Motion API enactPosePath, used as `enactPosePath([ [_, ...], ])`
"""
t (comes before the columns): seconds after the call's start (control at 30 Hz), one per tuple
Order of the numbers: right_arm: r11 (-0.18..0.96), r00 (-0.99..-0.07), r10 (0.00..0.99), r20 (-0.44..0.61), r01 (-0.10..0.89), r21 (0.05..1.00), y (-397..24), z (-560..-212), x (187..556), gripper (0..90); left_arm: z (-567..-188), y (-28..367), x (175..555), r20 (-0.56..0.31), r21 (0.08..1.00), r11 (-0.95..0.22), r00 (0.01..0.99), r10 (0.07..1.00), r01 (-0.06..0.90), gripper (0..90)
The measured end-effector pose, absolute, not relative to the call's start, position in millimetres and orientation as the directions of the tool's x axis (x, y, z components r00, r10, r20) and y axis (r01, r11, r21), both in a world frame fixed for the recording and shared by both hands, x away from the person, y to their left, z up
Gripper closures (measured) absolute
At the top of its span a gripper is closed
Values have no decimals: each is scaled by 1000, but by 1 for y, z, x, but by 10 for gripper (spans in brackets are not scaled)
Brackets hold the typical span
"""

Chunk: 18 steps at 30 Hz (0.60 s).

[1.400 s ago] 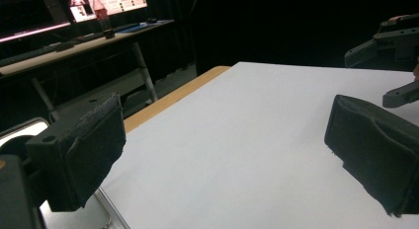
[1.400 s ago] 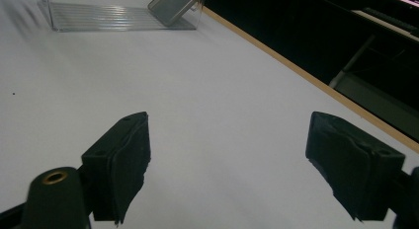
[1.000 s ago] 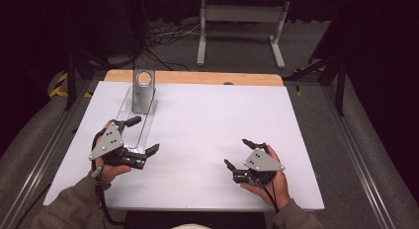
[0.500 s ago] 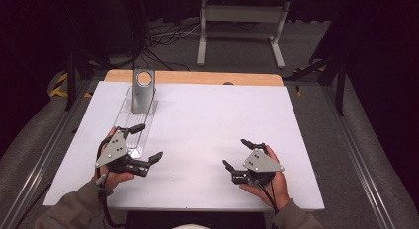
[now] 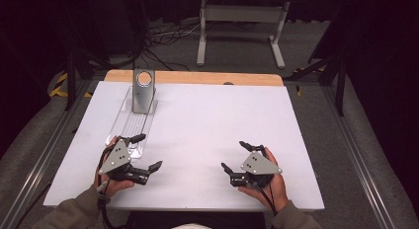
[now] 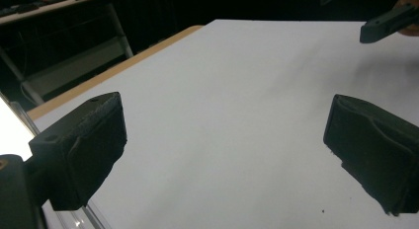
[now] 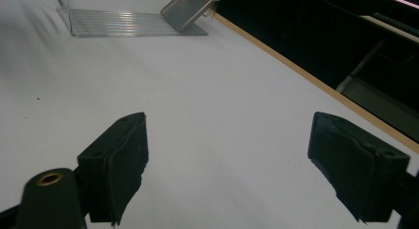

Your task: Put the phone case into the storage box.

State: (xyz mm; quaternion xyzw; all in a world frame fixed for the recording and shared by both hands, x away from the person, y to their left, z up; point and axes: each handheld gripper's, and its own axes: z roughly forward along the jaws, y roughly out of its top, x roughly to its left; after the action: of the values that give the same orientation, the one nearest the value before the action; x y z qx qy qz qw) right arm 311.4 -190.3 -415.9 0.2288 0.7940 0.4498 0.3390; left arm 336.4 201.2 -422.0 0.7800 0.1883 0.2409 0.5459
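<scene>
Careful: your left claw [image 5: 140, 151] and right claw [image 5: 240, 156] gape wide, empty. Clear tray [image 5: 129, 125] with metal stand [image 5: 143, 91] sits just beside the left claw; a careless swing likely knocks it along the surface [image 5: 207, 125].

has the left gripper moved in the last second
Yes. The left gripper has drawn back toward the person, away from the grey stand, along the clear tray.

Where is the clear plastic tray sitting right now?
In the high view the clear plastic tray lies at the white table's far left, a grey metal stand on its far end, left gripper beside its near end.
</scene>
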Motion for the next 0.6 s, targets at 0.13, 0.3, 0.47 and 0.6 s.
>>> enactPosePath([
  [0.13, 487, -665, 670, -329, 59, 871, -192, -417, 310, 163, -430, 205, 334, 158, 937, -346, 814, 558, 56, 35],
  [0.3, 485, -666, 671, -325, 63, 872, -195, -419, 308, 156, -434, 208, 331, 153, 932, -355, 808, 569, 74, 31],
  [0.47, 484, -667, 671, -324, 62, 873, -196, -419, 307, 148, -435, 211, 331, 135, 934, -345, 805, 578, 91, 24],
  [0.6, 484, -670, 668, -324, 59, 873, -195, -419, 306, 143, -435, 211, 331, 131, 935, -341, 805, 578, 93, 24],
])
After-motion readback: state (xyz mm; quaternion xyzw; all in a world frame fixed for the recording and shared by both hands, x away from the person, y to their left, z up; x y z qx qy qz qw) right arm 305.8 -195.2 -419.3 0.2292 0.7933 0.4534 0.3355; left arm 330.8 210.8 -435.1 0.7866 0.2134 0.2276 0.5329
